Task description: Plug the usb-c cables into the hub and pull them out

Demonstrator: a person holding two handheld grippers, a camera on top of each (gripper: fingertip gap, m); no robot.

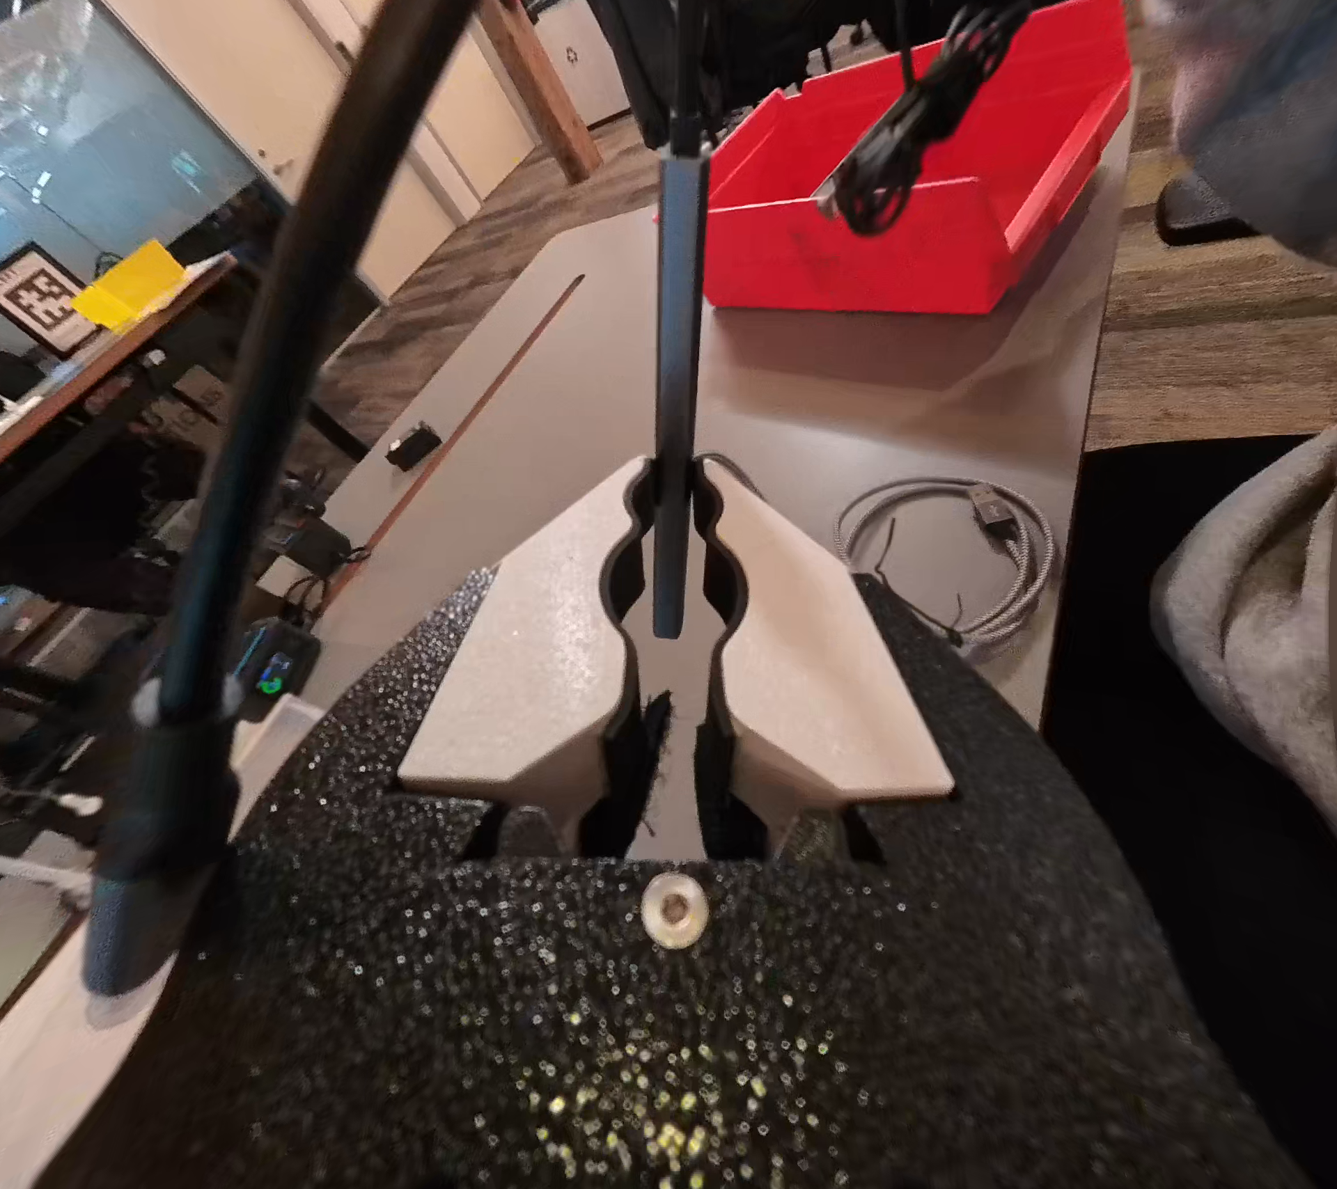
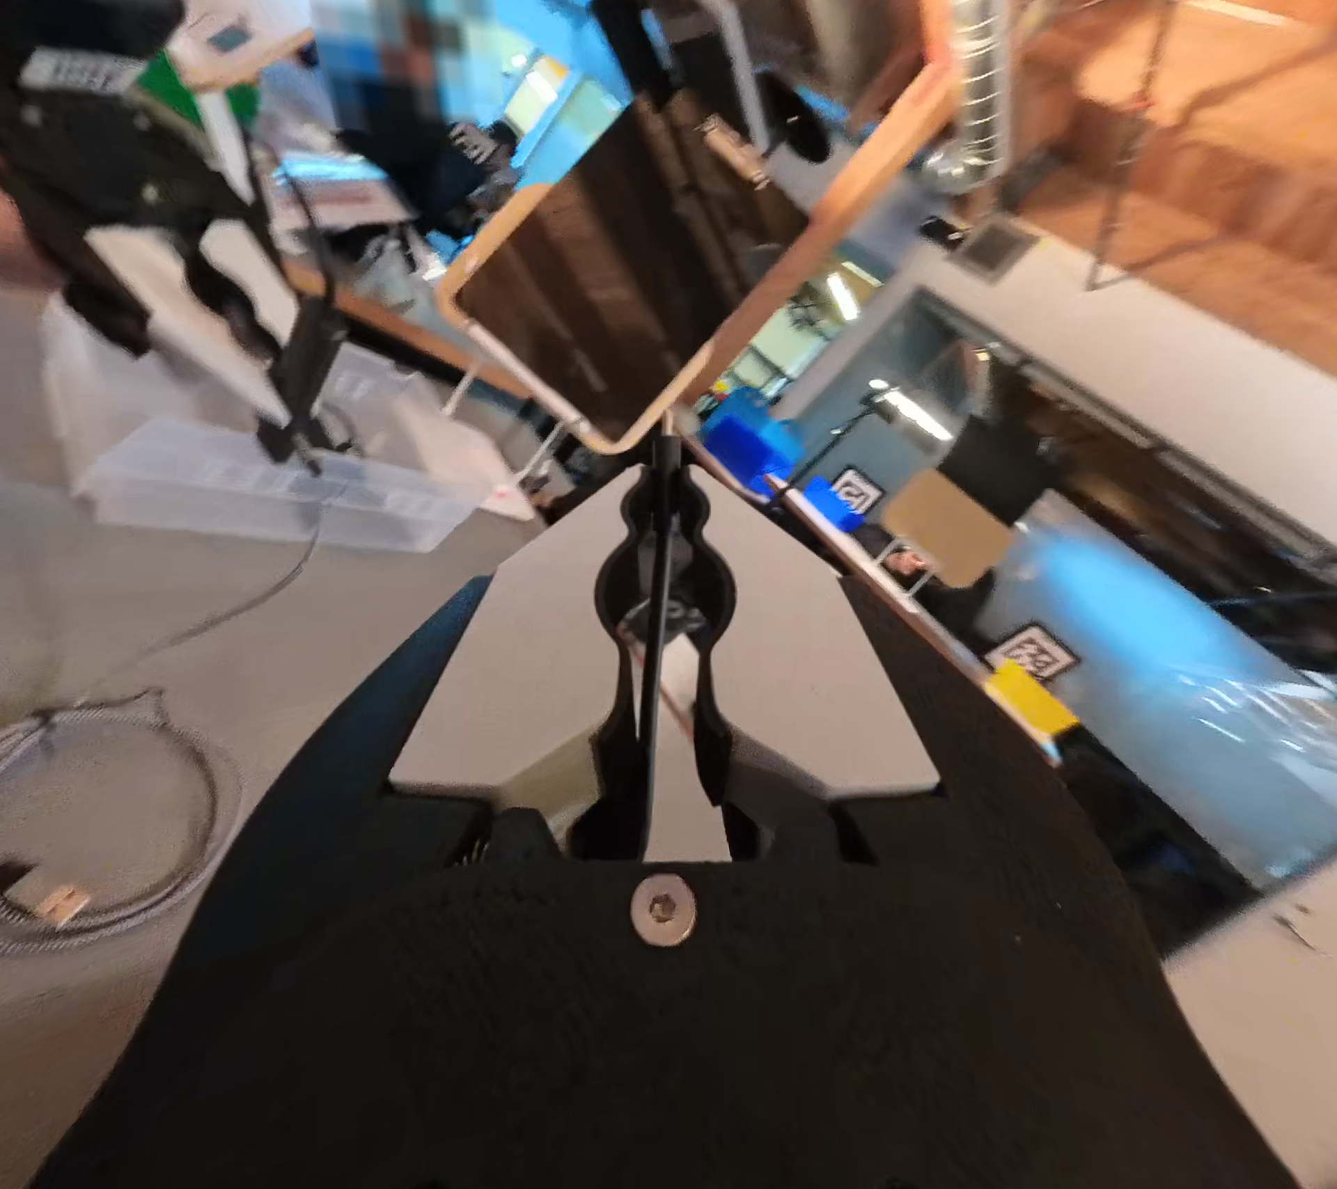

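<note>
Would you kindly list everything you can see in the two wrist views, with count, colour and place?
Hub: one, dark grey, flat and upright, clamped in the left gripper.
Black cable: one, thin, pinched in the right gripper.
Red bin: one, on the table beyond the hub.
Bundled cables: one black bundle, hanging over the red bin.
Braided cable: one, grey, coiled on the table at right.
Table: one, grey.
Clear plastic trays: colourless, count unclear, far left of right view.
Left gripper: pale fingers, shut on the hub.
Right gripper: pale fingers, shut on the black cable.
</note>
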